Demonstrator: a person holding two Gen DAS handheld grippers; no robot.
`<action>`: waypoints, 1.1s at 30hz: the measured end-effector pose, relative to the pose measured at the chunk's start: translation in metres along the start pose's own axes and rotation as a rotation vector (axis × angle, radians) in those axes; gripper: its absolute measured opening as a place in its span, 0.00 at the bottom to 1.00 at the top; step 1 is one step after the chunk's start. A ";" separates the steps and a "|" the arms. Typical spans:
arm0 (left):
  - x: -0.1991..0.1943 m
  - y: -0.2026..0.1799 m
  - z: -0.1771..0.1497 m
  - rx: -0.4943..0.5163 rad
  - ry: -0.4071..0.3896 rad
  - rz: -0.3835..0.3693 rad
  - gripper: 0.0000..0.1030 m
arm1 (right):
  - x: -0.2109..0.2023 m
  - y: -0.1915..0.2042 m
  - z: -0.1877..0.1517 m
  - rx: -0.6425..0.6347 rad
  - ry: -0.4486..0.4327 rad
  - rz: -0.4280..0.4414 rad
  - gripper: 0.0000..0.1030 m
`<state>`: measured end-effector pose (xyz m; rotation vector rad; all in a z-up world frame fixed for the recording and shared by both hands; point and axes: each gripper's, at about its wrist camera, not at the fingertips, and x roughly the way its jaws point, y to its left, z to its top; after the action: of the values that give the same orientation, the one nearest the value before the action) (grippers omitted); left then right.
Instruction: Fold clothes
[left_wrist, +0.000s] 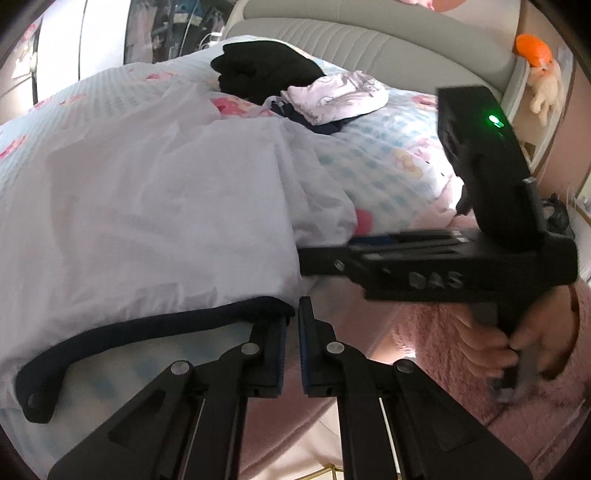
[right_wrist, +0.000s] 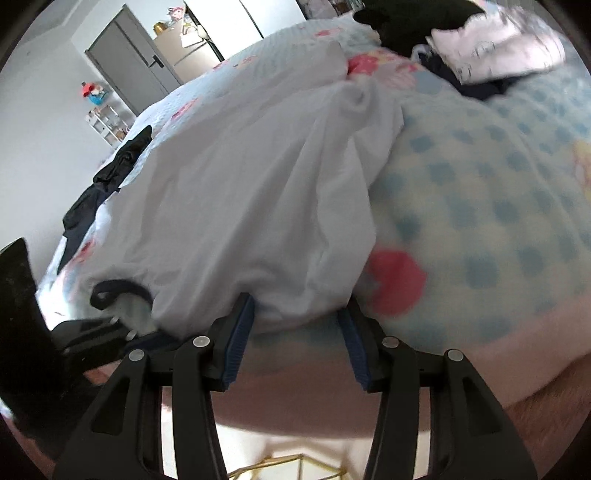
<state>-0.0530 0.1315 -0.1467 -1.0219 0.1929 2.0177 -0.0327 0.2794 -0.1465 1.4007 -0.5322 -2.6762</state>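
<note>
Bedspread (left_wrist: 388, 147) blue-checked, white garment (left_wrist: 147, 203) spread, left hand-held gripper (left_wrist: 291, 314) clenched empty, right (right_wrist: 299, 314) released.

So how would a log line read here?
left gripper: shut, at shirt collar | right gripper: open, at hem | bed

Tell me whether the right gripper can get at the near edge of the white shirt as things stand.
Probably yes. The right gripper stands open with the white shirt's near edge right at its fingertips on the bed, and nothing lies between. The left gripper, shut beside the dark collar, sits off to the side.
</note>
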 end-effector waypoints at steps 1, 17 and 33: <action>0.000 -0.001 -0.001 0.004 0.001 -0.001 0.06 | 0.000 0.001 0.001 -0.016 -0.012 -0.018 0.46; -0.015 0.000 -0.012 -0.025 -0.015 0.067 0.02 | -0.021 -0.015 -0.002 0.116 0.000 0.138 0.32; -0.006 0.008 0.005 0.031 0.008 0.090 0.40 | 0.017 -0.020 0.027 0.106 -0.026 0.115 0.14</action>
<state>-0.0605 0.1251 -0.1412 -1.0178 0.2787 2.0856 -0.0623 0.3020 -0.1522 1.3183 -0.7427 -2.6134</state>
